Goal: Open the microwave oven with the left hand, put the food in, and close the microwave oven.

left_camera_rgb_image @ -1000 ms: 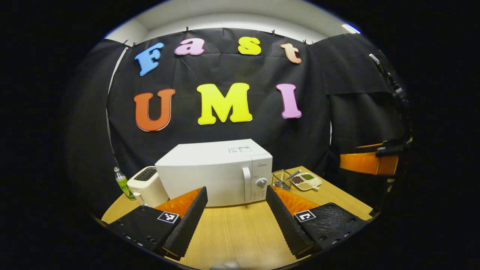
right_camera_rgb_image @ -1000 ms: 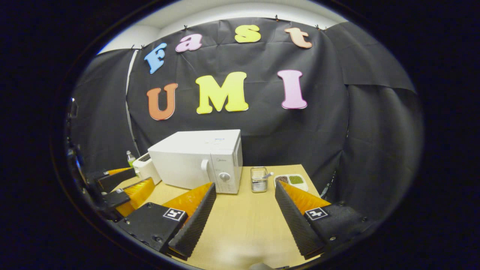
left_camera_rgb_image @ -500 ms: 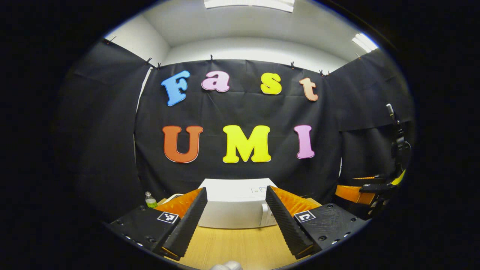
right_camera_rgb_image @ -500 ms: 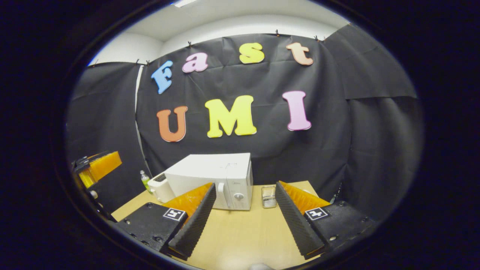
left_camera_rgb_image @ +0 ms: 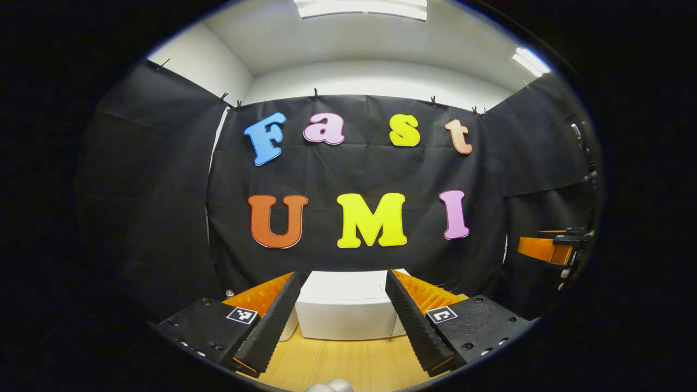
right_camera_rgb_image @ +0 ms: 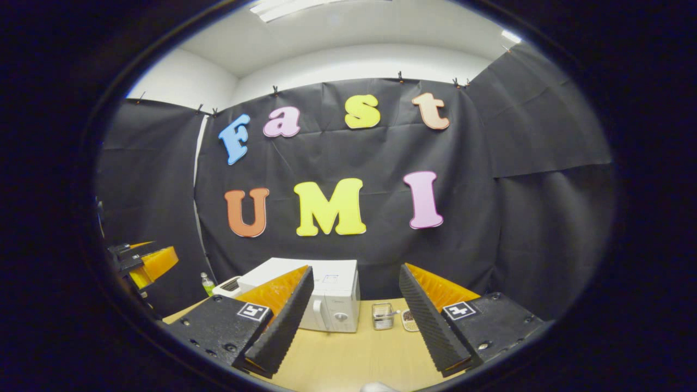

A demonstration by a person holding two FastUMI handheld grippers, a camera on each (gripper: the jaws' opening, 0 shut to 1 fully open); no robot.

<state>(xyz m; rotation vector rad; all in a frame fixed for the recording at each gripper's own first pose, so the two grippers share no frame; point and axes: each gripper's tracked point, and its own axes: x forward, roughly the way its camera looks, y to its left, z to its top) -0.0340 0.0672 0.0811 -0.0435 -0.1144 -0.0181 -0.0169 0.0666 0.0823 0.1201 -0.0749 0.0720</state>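
Black cloth walls close in the booth on three sides, with a white ceiling above and a pale wooden counter [right_camera_rgb_image: 348, 354] below. On that counter stands the white microwave oven [left_camera_rgb_image: 346, 310], straight ahead of the left gripper [left_camera_rgb_image: 342, 321] and framed between its two fingers, its door closed. That gripper is released, fingers spread wide with nothing between them, held above the counter and apart from the oven.

From the right gripper view the microwave oven [right_camera_rgb_image: 332, 302] sits ahead and a little to the left of the right gripper [right_camera_rgb_image: 354, 318], its handle and dial facing this way. The right gripper is likewise released and holds nothing. Just right of the oven stands a small wire basket [right_camera_rgb_image: 382, 316], and beside that the edge of a food tray [right_camera_rgb_image: 408, 320], partly hidden behind the right finger. Left of the oven are a white toaster [right_camera_rgb_image: 228, 286] and a small green bottle [right_camera_rgb_image: 207, 284]. Far to the left the left gripper [right_camera_rgb_image: 144, 261] hangs in the air.
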